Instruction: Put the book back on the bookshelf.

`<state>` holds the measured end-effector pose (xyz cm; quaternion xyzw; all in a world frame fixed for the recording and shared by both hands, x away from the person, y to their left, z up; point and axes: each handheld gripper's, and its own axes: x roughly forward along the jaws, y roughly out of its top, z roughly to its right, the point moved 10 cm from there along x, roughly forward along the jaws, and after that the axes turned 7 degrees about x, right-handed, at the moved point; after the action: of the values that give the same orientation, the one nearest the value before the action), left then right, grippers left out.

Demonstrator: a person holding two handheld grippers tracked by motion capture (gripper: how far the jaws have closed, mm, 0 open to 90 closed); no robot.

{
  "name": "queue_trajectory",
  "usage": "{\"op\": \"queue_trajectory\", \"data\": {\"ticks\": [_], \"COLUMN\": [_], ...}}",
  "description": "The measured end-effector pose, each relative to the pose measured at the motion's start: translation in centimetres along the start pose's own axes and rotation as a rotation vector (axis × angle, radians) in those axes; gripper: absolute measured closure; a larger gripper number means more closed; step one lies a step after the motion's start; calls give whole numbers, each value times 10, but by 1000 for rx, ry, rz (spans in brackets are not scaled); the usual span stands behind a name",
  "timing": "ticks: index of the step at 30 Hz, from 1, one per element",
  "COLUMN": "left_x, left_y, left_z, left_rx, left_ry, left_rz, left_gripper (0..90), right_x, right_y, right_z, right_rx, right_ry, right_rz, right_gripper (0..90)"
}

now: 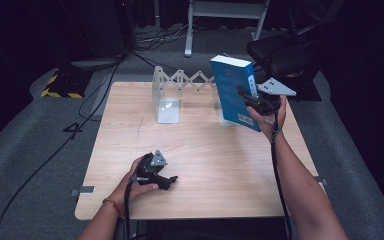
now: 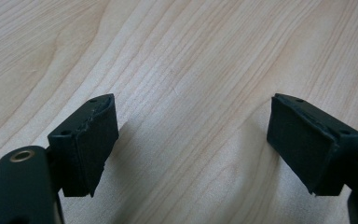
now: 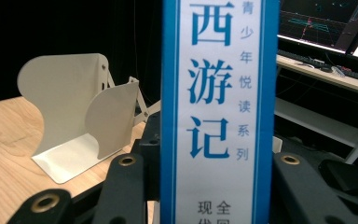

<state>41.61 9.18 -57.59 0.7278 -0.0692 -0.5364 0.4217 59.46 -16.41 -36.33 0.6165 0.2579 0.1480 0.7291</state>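
Item: blue book [image 1: 234, 90], clamped by its spine in our right gripper [image 1: 252, 100], held upright above the table's [image 1: 205, 150] far right, just beside the white expanding bookend rack [image 1: 166, 95]. Left gripper [image 1: 166, 179]: jaws apart, empty, low over the wood. Step, we judge: shelving. Next: lower the book squarely between the rack's plates.

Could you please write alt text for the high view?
The right hand-held gripper holds a blue book upright near a white expanding bookend rack on a wooden table. The left hand-held gripper rests open near the front edge.
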Motion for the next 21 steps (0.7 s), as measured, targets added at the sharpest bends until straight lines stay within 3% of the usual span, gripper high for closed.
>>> {"op": "queue_trajectory", "data": {"ticks": [7, 12, 15, 21], "left_x": [-1, -2, -2, -2], "left_y": [-1, -1, -2, -1], "left_z": [2, 3, 4, 4], "left_rx": [6, 13, 14, 16], "left_ry": [-4, -10, -12, -13], "left_rz": [0, 2, 1, 2], "left_gripper": [170, 170, 170, 170], "right_x": [24, 30, 31, 40], "right_y": [-4, -6, -6, -13], "right_z": [5, 11, 13, 7], "right_rx": [32, 56, 98, 86], "right_ry": [-32, -61, -69, -98], "right_rz": [-1, 7, 29, 32], "right_gripper": [625, 625, 624, 624]}}
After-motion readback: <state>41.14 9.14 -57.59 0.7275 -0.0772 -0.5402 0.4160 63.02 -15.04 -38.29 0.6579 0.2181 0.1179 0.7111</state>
